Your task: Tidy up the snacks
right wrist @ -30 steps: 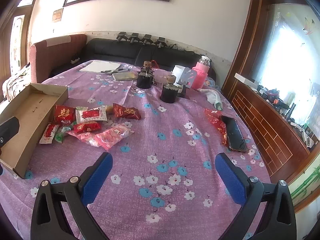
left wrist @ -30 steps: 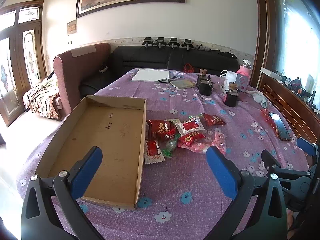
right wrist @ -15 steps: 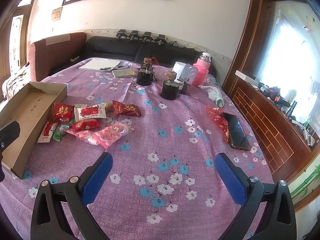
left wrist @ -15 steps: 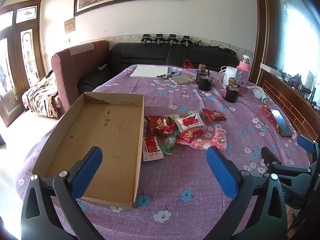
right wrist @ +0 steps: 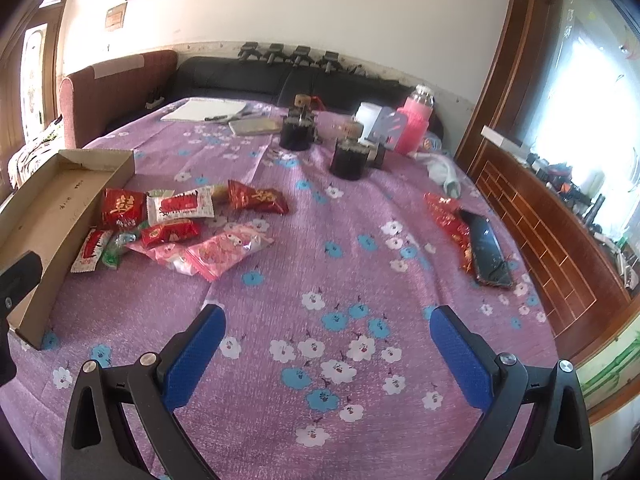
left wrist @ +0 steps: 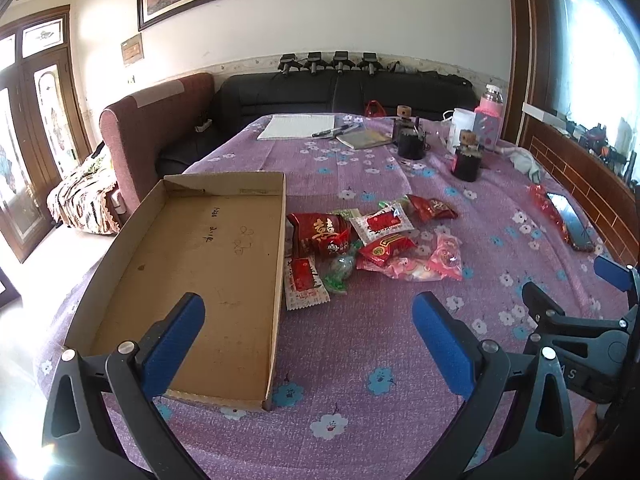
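Note:
An empty shallow cardboard box [left wrist: 276,264] [right wrist: 64,160] lies on the left of the purple flowered table. Just right of it sits a heap of snack packets [left wrist: 372,240] [right wrist: 176,224]: red bags, a white-and-red packet, pink wrappers and a small green sweet. My left gripper [left wrist: 308,326] hovers open near the table's front edge, straddling the box's right wall, short of the heap. My right gripper [right wrist: 328,340] is open over bare cloth, to the right of the snacks, with nothing between its fingers. It also shows at the right edge of the left wrist view, as the right gripper [left wrist: 580,320].
Two dark jars [right wrist: 348,156], a pink bottle [right wrist: 412,124], a white cup, papers and pens stand at the far side. A phone [right wrist: 486,248] and a red wrapper [right wrist: 448,216] lie at the right. Sofas surround the table's far and left sides.
Both views have shifted slightly, with the far wall and sofa sitting a little higher in frame. Both grippers stay open; the snacks and box have not moved.

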`<state>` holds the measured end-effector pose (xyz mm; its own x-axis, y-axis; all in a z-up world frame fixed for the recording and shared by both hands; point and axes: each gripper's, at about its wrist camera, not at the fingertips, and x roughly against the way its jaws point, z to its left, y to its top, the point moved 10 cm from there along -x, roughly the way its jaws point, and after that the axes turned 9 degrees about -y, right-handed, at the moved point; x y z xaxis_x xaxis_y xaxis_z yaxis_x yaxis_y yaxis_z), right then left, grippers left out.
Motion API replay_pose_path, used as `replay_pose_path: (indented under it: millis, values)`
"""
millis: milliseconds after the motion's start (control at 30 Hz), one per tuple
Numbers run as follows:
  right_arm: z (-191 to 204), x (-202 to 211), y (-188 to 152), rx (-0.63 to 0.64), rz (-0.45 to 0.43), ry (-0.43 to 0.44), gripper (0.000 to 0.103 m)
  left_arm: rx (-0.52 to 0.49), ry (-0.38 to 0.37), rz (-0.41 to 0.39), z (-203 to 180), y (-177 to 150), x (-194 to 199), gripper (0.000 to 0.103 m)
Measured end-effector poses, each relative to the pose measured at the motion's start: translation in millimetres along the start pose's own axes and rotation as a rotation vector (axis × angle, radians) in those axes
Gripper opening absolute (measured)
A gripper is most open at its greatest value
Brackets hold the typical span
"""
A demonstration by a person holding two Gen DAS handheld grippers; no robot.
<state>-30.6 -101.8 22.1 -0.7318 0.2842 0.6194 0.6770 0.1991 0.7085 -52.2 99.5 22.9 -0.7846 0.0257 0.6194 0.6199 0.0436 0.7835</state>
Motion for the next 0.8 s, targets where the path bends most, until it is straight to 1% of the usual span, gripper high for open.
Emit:
replay_pose_path:
  millis: [367,533,600,667,700,733,800]
  values:
    - [9,-5,2,0.015,0.019,0.016,0.103,-0.003,-0.01,0.04,2,-5,-11,0.103]
    - [14,-11,4,0.016,0.035,0.048,0.103,0.002,-0.024,0.058,6,-3,-16,0.103]
    - [15,-16,7,-0.001,0.053,0.101,0.103,0.023,-0.078,0.08,10,3,-17,0.103]
    - [14,-22,10,-0.032,0.074,0.166,0.103,0.067,-0.174,0.104,15,16,-19,0.103]
    - [14,-26,12,-0.047,0.087,0.209,0.102,0.085,-0.21,0.114,18,23,-20,0.103]
    - [16,-31,14,-0.057,0.1,0.236,0.102,0.109,-0.259,0.124,20,32,-22,0.103]
    - [20,-39,17,-0.077,0.123,0.276,0.102,0.134,-0.328,0.14,19,46,-28,0.103]
